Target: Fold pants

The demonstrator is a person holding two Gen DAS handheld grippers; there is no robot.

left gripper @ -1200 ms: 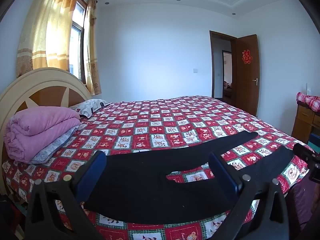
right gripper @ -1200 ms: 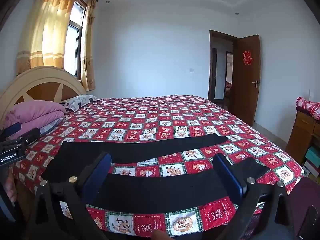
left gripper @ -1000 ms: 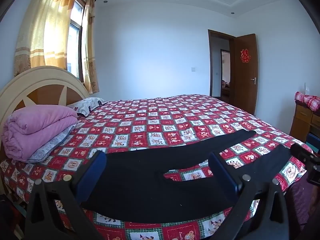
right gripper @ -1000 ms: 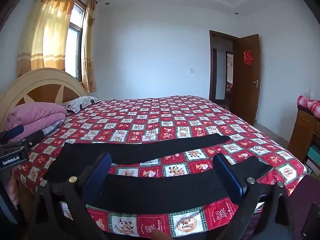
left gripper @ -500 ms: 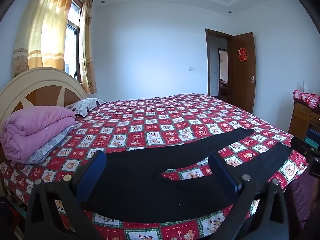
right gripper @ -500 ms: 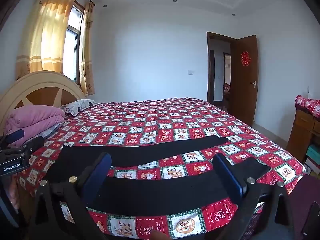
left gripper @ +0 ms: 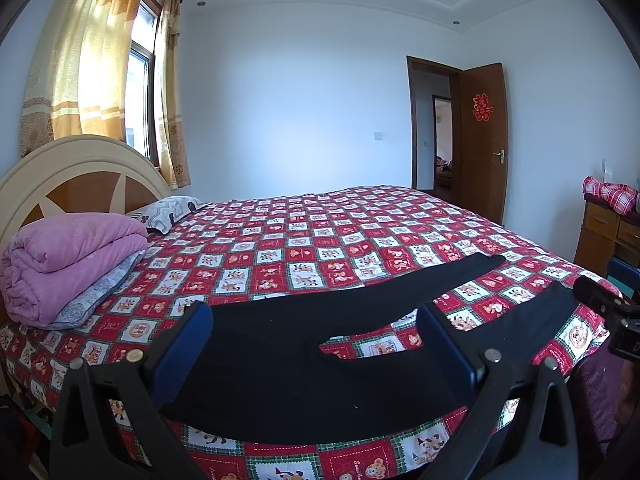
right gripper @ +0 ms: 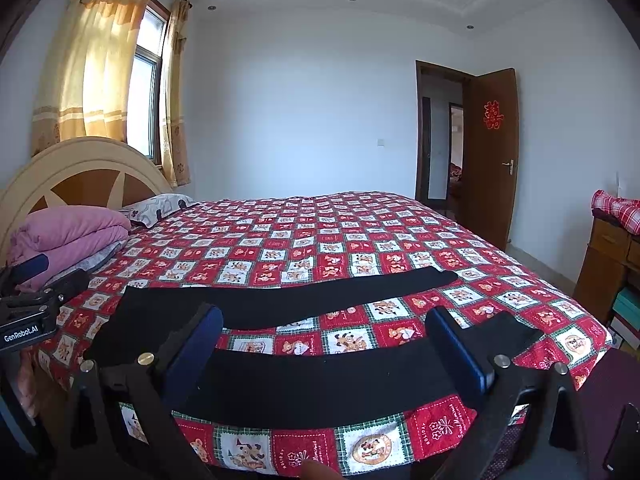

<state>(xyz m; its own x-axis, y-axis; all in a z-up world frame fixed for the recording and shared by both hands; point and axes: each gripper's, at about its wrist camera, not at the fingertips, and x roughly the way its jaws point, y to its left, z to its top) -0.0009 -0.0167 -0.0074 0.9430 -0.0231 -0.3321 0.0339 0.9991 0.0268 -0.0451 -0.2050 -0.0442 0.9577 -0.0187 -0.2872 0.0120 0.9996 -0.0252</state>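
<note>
Bed (left gripper: 280, 248) with red checked quilt; headboard and pink blanket (left gripper: 68, 264) left of both jaws, open door (left gripper: 482, 140) far right. Black pants (left gripper: 304, 352) flat ahead of wide-open, empty left gripper (left gripper: 316, 344). Right gripper (right gripper: 326, 344) likewise spread, empty, over near leg; right view alone shows both hems.

Pants (left gripper: 304, 344) lie on the bed (left gripper: 320, 240) (blanket (left gripper: 68, 260) to their left).

White lettering "GenRobot.AI" stands on the black plastic left gripper (right gripper: 28, 300) at nine o'clock. A red paper double-happiness sign (right gripper: 494, 115) hangs on the brown wooden door (right gripper: 496, 184) at two o'clock.
</note>
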